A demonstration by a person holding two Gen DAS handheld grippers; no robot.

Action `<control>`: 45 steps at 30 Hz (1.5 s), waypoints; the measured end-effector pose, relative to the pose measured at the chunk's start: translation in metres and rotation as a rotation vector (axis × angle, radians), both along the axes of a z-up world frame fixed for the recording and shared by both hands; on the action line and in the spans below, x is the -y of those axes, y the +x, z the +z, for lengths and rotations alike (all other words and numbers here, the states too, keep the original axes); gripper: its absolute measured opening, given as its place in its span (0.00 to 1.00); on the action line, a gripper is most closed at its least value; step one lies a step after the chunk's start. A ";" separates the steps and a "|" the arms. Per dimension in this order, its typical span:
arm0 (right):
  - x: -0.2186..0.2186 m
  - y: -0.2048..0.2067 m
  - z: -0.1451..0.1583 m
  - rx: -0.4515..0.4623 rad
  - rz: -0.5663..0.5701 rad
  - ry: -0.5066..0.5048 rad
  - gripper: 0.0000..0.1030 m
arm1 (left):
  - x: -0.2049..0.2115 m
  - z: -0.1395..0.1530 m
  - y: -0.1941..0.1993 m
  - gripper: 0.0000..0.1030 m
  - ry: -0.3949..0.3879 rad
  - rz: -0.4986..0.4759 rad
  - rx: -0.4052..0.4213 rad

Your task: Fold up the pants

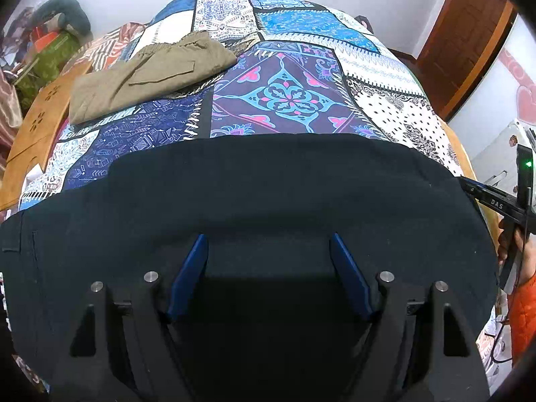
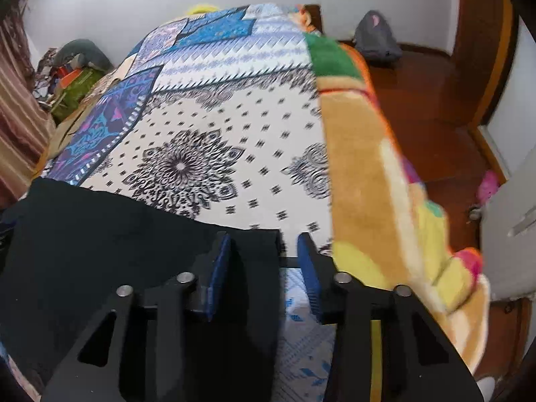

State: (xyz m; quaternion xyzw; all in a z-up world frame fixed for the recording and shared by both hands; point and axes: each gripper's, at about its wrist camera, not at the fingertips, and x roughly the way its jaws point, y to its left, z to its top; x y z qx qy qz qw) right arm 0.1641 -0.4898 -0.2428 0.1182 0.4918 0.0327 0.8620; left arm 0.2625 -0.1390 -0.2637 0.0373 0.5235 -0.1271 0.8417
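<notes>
Black pants (image 1: 251,187) lie spread across the near end of a patchwork bedspread (image 1: 284,100). My left gripper (image 1: 268,244) is open and points down at the pants, its blue pads wide apart over the dark cloth. In the right wrist view the pants (image 2: 100,251) reach in from the left. Their right corner sits between the pads of my right gripper (image 2: 264,254). The left pad touches the cloth and a strip of bedspread shows before the right pad, so the jaws stand open. The right gripper (image 1: 475,189) also shows at the pants' right edge.
A folded khaki pair of pants (image 1: 150,77) lies further up the bed at the left. A colourful fleece blanket (image 2: 368,184) hangs over the bed's right edge above a wooden floor. A pile of clothes (image 1: 57,33) sits far left, and a person's orange sleeve (image 1: 526,311) is at the right.
</notes>
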 end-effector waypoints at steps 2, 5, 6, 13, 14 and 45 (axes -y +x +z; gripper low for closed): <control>-0.003 -0.001 0.001 0.016 0.014 -0.006 0.22 | 0.000 0.000 0.000 0.74 0.001 0.000 0.000; -0.005 -0.004 0.008 0.061 0.020 -0.054 0.11 | 0.001 0.000 0.000 0.74 0.003 -0.003 -0.001; -0.004 -0.005 0.011 0.076 0.014 -0.065 0.10 | 0.001 0.000 0.000 0.74 0.004 -0.003 -0.001; 0.000 0.004 0.014 0.090 -0.014 -0.111 0.08 | -0.002 0.001 -0.003 0.74 0.001 -0.002 -0.008; -0.003 0.009 0.010 0.050 0.005 -0.123 0.08 | -0.003 0.003 -0.003 0.73 0.005 -0.002 -0.013; -0.196 -0.101 0.090 0.235 0.433 -0.113 0.56 | 0.005 0.034 -0.128 0.53 0.005 -0.221 0.081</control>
